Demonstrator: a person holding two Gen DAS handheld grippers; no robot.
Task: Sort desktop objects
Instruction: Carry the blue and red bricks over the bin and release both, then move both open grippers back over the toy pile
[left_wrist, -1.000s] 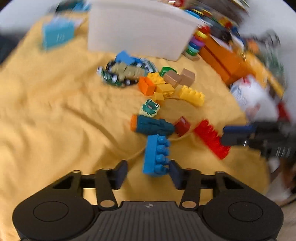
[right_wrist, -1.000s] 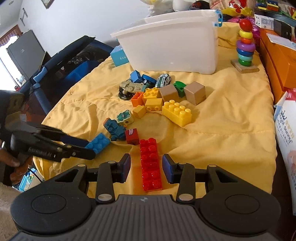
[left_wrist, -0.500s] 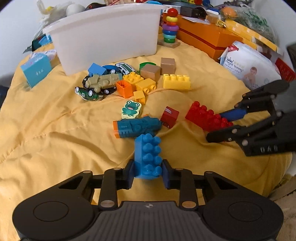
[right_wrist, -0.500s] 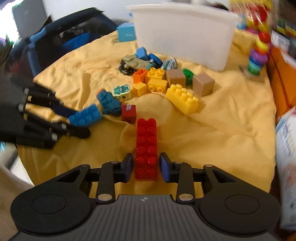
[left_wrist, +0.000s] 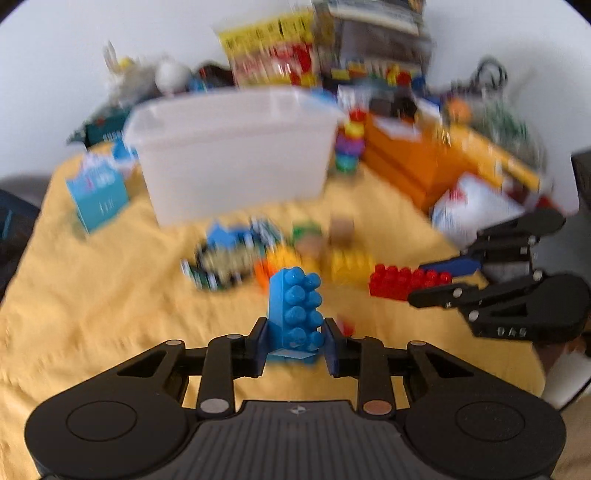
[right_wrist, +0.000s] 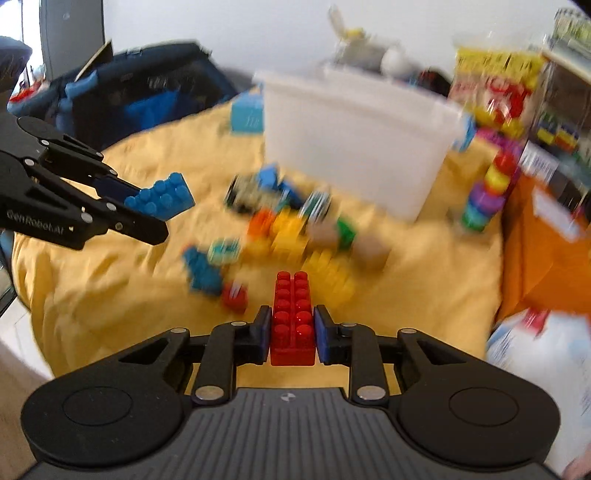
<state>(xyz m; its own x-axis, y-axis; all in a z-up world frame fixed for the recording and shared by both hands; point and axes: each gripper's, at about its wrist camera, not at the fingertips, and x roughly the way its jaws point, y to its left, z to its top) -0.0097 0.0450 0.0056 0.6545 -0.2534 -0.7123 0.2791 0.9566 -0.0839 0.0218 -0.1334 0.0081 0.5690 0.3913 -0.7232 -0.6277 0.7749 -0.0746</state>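
Both bricks now lifted off cloth, left gripper (left_wrist: 294, 341) pinching blue brick (left_wrist: 294, 314), right gripper (right_wrist: 291, 334) pinching red brick (right_wrist: 293, 317); carry step, next drop into white bin (left_wrist: 232, 155).

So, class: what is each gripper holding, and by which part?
Left gripper: blue brick, by its near end. Right gripper: red brick, by its near end's long sides.

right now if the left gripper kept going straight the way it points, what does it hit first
Likely the white bin. The left gripper, shut on the blue brick, seems lifted above the toy pile, which lies in front of the bin. The picture is blurred, so depth is unsure.
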